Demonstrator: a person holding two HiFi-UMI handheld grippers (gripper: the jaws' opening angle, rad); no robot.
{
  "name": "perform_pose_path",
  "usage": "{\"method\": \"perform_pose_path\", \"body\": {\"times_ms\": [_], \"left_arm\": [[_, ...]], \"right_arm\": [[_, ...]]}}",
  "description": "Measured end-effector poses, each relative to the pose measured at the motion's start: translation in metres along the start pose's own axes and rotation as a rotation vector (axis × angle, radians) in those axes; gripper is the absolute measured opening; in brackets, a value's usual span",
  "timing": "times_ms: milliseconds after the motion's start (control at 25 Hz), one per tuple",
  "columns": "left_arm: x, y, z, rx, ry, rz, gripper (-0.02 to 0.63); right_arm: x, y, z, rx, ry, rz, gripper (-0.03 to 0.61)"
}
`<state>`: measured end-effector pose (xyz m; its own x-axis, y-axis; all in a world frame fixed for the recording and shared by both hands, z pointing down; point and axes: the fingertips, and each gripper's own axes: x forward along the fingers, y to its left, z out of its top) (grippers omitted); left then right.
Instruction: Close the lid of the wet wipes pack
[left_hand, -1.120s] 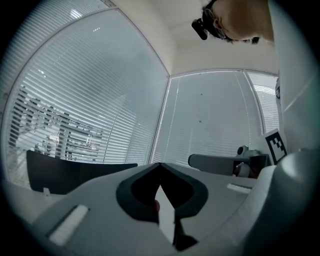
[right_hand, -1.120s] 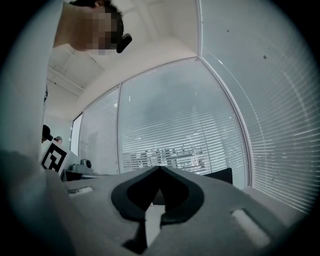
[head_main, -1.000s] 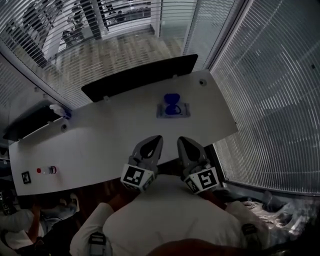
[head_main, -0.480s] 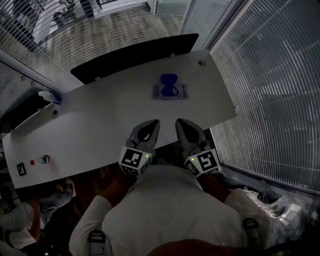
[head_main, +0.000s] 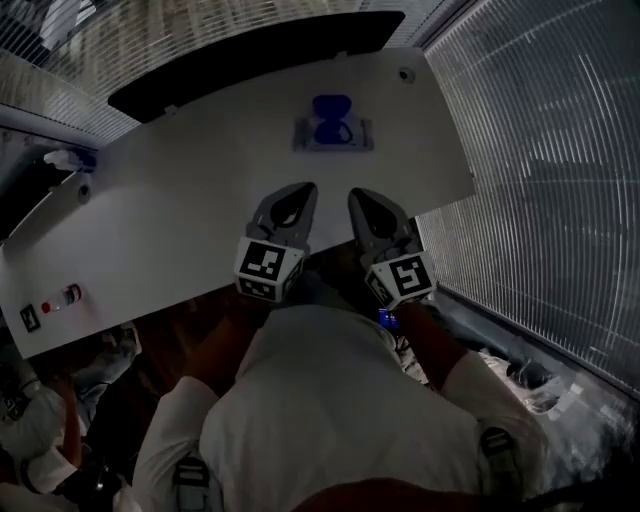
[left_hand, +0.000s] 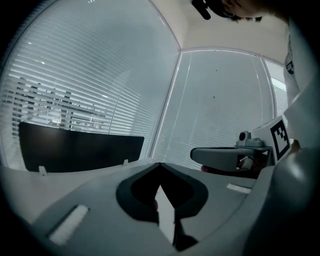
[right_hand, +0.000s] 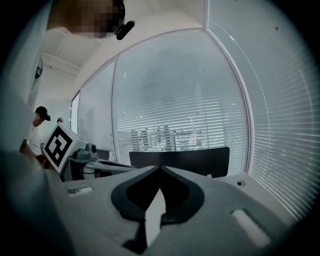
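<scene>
The wet wipes pack (head_main: 333, 133) lies flat on the white table (head_main: 180, 220) toward its far side, with its blue lid (head_main: 331, 106) flipped up and open. My left gripper (head_main: 299, 192) and right gripper (head_main: 363, 197) hover side by side over the table's near edge, well short of the pack. Both are shut on nothing. In the left gripper view the left gripper (left_hand: 160, 165) has its jaws meeting at the tip, and so does the right gripper (right_hand: 160, 168) in the right gripper view. Neither gripper view shows the pack.
A black partition (head_main: 250, 60) runs along the table's far edge, with a round grommet (head_main: 405, 74) at the far right corner. Small red and white items (head_main: 58, 298) and a marker tag (head_main: 27, 318) sit at the near left. Window blinds (head_main: 540, 150) wall the right side.
The head view has tilted, so the table and pack sit higher in the frame. Both grippers stayed shut and side by side, drifting slightly forward over the table edge.
</scene>
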<state>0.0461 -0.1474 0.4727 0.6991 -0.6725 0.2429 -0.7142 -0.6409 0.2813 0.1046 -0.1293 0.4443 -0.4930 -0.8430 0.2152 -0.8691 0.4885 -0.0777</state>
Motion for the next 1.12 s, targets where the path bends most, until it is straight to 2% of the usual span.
{"method": "perform_pose_path", "body": {"times_ms": [200, 400, 680, 960, 1120], "left_arm": [[0.032, 0.021, -0.020, -0.001, 0.062, 0.025, 0.003], [0.064, 0.035, -0.049, 0.032, 0.165, 0.035, 0.003], [0.110, 0.071, -0.096, 0.020, 0.295, 0.066, 0.003], [0.152, 0.113, -0.151, -0.051, 0.432, 0.088, 0.003], [0.170, 0.130, -0.175, -0.084, 0.481, 0.099, 0.003]], "right_arm": [[0.024, -0.023, -0.023, -0.027, 0.037, 0.008, 0.000], [0.054, -0.041, -0.047, -0.095, 0.104, 0.053, 0.000], [0.097, -0.079, -0.082, -0.178, 0.204, 0.098, 0.000], [0.140, -0.135, -0.138, -0.241, 0.351, 0.107, 0.000], [0.169, -0.176, -0.167, -0.233, 0.420, 0.069, 0.000]]}}
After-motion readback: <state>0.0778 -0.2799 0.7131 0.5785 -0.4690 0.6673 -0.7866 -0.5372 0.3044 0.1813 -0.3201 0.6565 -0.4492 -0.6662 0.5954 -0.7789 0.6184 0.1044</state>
